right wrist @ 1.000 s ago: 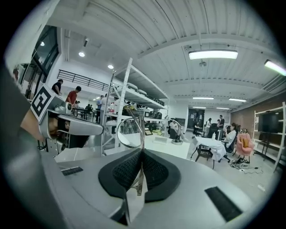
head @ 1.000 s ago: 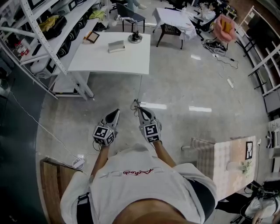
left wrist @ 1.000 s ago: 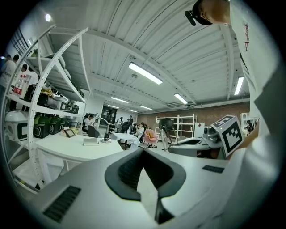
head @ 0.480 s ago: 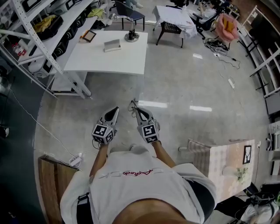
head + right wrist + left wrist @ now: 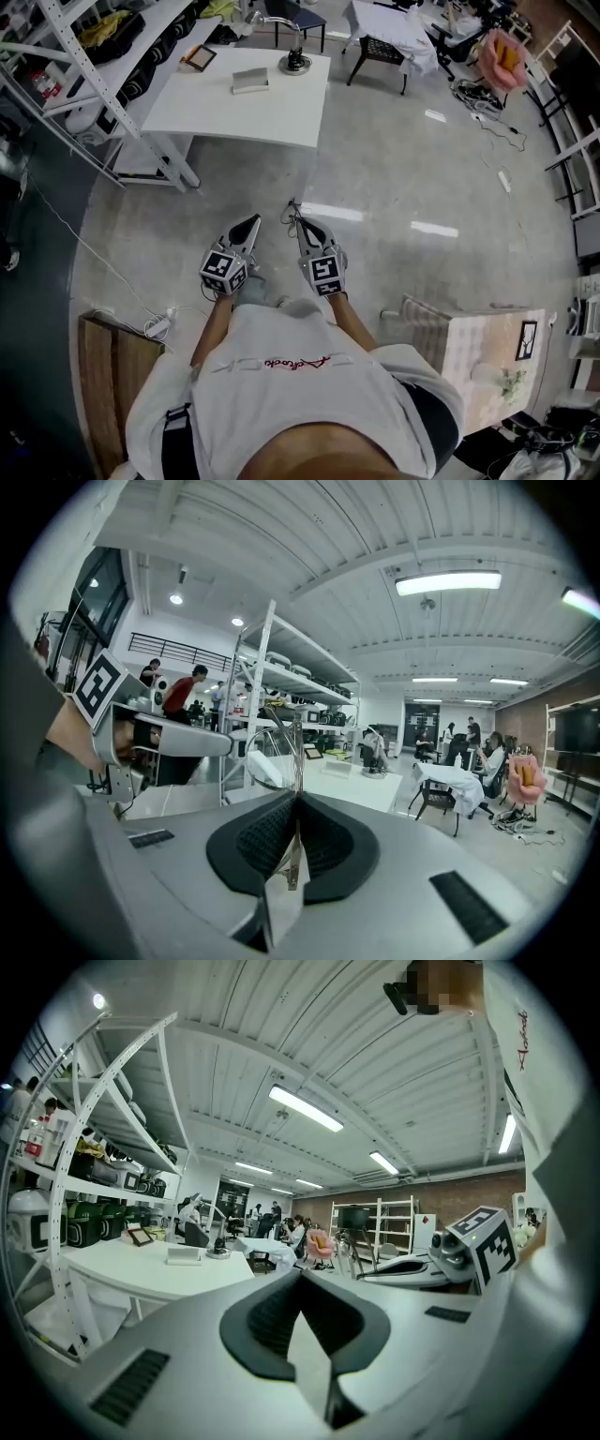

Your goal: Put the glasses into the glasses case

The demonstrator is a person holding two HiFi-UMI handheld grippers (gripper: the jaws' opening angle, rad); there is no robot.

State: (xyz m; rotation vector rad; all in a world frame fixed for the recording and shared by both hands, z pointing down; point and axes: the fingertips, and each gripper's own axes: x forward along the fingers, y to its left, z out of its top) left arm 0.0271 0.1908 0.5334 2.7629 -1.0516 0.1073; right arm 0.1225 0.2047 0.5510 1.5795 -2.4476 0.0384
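Note:
My right gripper (image 5: 296,219) is shut on a thin wire-framed pair of glasses (image 5: 290,215), held out in front of me above the floor. In the right gripper view the glasses (image 5: 273,753) stick up past the closed jaws. To its left, my left gripper (image 5: 253,220) is shut with nothing in it; the left gripper view shows its jaws meeting at the tip (image 5: 302,1275). The grey glasses case (image 5: 249,82) lies on a white table (image 5: 216,112) well ahead of both grippers, also visible as a small box (image 5: 184,1255) in the left gripper view.
A desk lamp (image 5: 295,58) and a small picture frame (image 5: 199,58) share the table with the case. Metal shelving (image 5: 66,75) runs along the left. A small cloth-covered table (image 5: 487,347) stands at the right, and a wooden piece (image 5: 98,375) at my lower left.
I have stepped forward across the floor, carrying both grippers a little closer to the white table. Both stay shut, and the glasses remain in the right one.

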